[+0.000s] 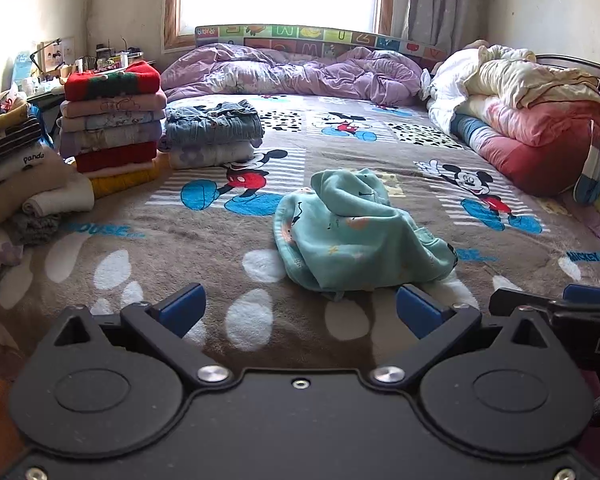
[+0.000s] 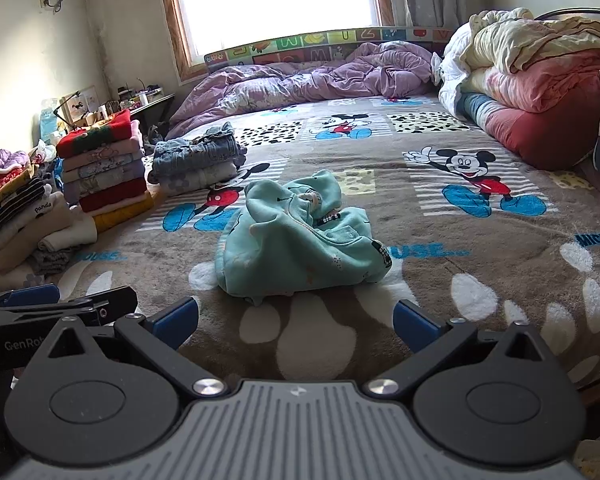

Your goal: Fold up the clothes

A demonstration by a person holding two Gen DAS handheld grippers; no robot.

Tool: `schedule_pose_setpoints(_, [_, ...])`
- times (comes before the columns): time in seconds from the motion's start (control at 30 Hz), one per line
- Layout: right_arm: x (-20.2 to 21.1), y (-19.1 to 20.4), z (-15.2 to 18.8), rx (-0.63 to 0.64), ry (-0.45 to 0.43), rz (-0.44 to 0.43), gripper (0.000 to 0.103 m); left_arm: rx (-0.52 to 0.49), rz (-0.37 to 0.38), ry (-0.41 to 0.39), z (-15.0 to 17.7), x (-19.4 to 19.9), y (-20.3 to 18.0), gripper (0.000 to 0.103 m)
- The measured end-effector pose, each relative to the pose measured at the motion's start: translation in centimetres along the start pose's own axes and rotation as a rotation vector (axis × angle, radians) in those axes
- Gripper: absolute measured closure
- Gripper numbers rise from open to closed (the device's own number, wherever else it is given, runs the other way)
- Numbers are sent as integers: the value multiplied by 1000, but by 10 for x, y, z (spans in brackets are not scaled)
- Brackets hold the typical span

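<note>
Bed blanket: one crumpled teal garment, two gaping tongs.

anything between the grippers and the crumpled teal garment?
Nothing visible. Only bare blanket lies between the open left gripper and the teal garment, and likewise ahead of the open right gripper. The folded stacks sit off to the left.

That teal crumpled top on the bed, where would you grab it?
Probably the near hem of the teal top, coming in low from the front. It lies bunched in a heap with its thick folds humped up behind, and the edge facing both open tools, left tool and right tool, sits flattest on the blanket.
</note>
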State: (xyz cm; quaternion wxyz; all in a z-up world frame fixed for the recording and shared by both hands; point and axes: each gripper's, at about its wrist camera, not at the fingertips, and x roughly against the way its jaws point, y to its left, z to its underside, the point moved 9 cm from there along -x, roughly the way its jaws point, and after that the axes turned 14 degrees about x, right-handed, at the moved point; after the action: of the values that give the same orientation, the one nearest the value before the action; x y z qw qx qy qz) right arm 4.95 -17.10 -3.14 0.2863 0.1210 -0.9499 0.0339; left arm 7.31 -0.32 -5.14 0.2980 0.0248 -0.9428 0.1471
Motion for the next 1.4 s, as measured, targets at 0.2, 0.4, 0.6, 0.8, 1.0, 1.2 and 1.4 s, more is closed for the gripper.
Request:
schedule_pose_setpoints(0.2, [2,2,-1,1,4,0,0,-22,2,-26,-1,2,2,0])
schedule_pose_setpoints(0.4, [3,6,-2,5,2,1,0,-16,-6,-23,0,1,3,0])
schedule_pose_setpoints(0.6, [3,7,1,19,-7,3,0,-14,-10,-26,1,4,3,0])
schedule_pose_setpoints(0.8, [4,11,-2,28,-13,2,0,-6,-11,-26,0,3,4,0])
schedule_pose_setpoints(1.0, [4,12,-2,40,-16,-3,0,-1,-11,-29,2,7,8,0])
schedule_pose_setpoints(1.2, [4,12,-3,41,-17,-2,0,-2,-11,-30,2,7,8,0])
schedule_pose_setpoints(1.4, [4,13,-3,43,-17,-5,0,2,-10,-26,3,6,8,0])
